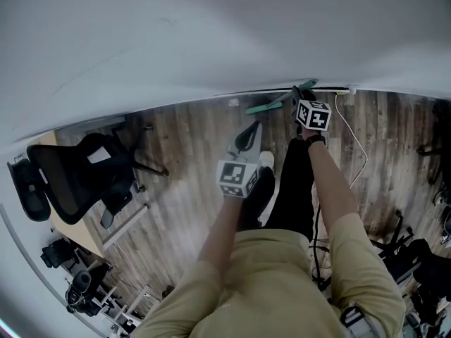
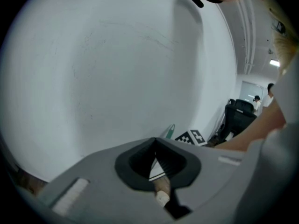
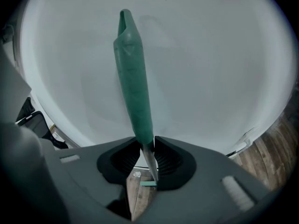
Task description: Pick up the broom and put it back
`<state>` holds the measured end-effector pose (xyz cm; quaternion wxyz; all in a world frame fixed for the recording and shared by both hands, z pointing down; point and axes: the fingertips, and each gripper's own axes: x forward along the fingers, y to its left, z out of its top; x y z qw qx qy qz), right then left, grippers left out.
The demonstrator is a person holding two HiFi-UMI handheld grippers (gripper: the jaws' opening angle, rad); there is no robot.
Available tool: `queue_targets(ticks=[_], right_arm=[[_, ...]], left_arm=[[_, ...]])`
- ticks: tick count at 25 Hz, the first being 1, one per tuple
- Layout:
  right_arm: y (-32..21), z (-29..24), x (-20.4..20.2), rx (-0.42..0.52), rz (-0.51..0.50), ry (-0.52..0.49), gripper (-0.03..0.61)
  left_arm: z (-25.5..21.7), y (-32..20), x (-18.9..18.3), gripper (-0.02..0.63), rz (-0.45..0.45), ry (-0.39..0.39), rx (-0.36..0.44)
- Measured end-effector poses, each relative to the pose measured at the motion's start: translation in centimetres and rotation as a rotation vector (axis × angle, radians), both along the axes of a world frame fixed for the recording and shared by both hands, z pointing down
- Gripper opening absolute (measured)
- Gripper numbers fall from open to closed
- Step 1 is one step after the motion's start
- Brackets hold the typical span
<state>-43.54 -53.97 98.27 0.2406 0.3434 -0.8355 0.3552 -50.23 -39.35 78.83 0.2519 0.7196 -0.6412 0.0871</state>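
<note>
The broom has a green grip on a thin silver shaft and leans toward the white wall. My right gripper is shut on it where the green grip meets the shaft, both pads pressed against it. In the head view the broom handle lies along the foot of the wall, with the right gripper at its right end. My left gripper hangs lower and to the left, apart from the broom. Its jaws meet at the tips in the left gripper view, with nothing between them. The broom's tip shows beyond them.
A white wall fills the far side above a wooden floor. A black office chair stands at the left. A white cable runs along the floor at the right, near dark equipment. The person's legs are below the grippers.
</note>
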Motion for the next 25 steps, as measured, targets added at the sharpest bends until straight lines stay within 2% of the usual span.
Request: queue_targets(ticks=[8,16,21,25], right_arm=[[5.3,-2.1,1.0,-0.014,-0.035,0.039,0.101],[9.0,-6.9,3.5,0.018,0.028,0.099,0.112],[9.1,-13.5,4.8,0.110,0.085,0.101,0.114],[8.6,-20.8,5.8,0.233,0.116,0.075,0.108]], left_arm=[[-2.1,0.2,0.9,0.002,0.016,0.018,0.025],[-6.1,1.0,-0.6,0.002,-0.009,0.013,0.068],[-8.7,1.5,-0.8,0.002,-0.003,0.013,0.078],[-11.3,1.6,-0.1,0.002,0.023,0.021,0.102]])
